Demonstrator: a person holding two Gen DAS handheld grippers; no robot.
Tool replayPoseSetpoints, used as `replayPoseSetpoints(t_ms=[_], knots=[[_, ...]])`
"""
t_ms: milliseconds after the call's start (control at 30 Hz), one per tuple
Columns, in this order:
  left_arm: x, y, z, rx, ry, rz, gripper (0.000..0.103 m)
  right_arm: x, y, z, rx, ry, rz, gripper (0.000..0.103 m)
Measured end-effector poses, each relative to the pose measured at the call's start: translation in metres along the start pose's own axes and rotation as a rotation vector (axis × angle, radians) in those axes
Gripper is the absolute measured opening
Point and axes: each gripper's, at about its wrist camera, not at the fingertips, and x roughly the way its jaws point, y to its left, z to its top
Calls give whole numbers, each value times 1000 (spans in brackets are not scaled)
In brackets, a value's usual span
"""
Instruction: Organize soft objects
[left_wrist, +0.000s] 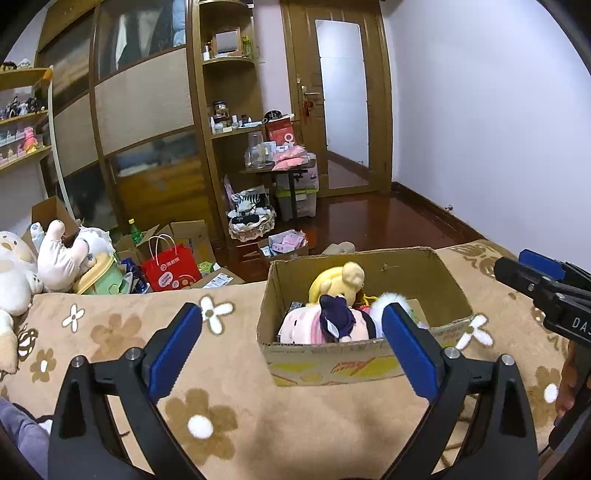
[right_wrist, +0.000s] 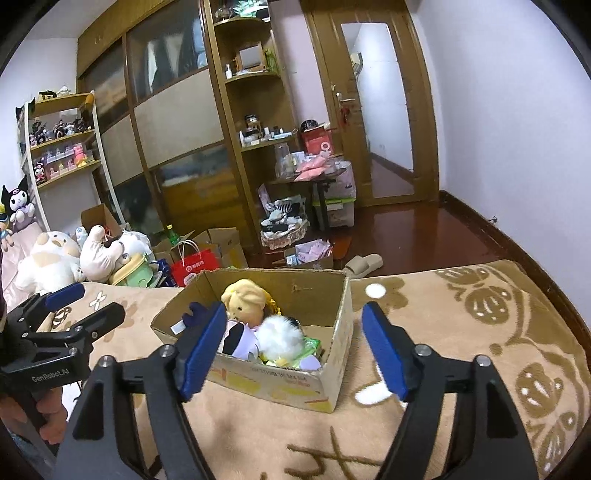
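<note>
An open cardboard box (left_wrist: 325, 360) (right_wrist: 334, 369) stands on a tan flowered blanket (left_wrist: 240, 369) (right_wrist: 461, 332). Inside lie a yellow plush (left_wrist: 341, 278) (right_wrist: 245, 295), a pink plush with a dark navy bow (left_wrist: 334, 321) and a white fluffy toy (right_wrist: 279, 341). My left gripper (left_wrist: 291, 332) is open and empty, hovering just in front of the box. My right gripper (right_wrist: 295, 339) is open and empty, also in front of the box. Each gripper shows at the edge of the other's view, the right (left_wrist: 546, 291) and the left (right_wrist: 81, 306).
A pile of plush toys (left_wrist: 55, 258) (right_wrist: 74, 254) lies off the blanket's far left. A red paper bag (left_wrist: 170, 267) (right_wrist: 195, 266), cardboard boxes and a basket (left_wrist: 251, 218) crowd the floor before the wooden wardrobe. A slipper (right_wrist: 364, 264) lies on the floor.
</note>
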Motion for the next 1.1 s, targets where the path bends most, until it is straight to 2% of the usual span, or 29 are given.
replayPoseSetpoints(t_ms=[100,200,267,500,700,967,1100], knots=[[-15,4,0,-12,-24,-22,99,-14,0,1,-1,-11,-6,90],[-30,3,-1,-2,-46,-10,101,-27,2,-1,-3,-21,-11,95],[-39,3,-3,4,-54,-8,102,-38,5,-3,-7,-28,-16,102],[-65,7,-12,35,-42,-3,102,-65,8,-7,-7,-52,-28,103],[-83,10,-22,20,-45,3,102,-83,11,-13,-10,-72,-44,103],[-79,8,-31,28,-27,-3,102,-88,8,-28,15,-111,-85,103],[-71,10,-35,17,-30,2,102,-78,6,-30,15,-90,-95,103]])
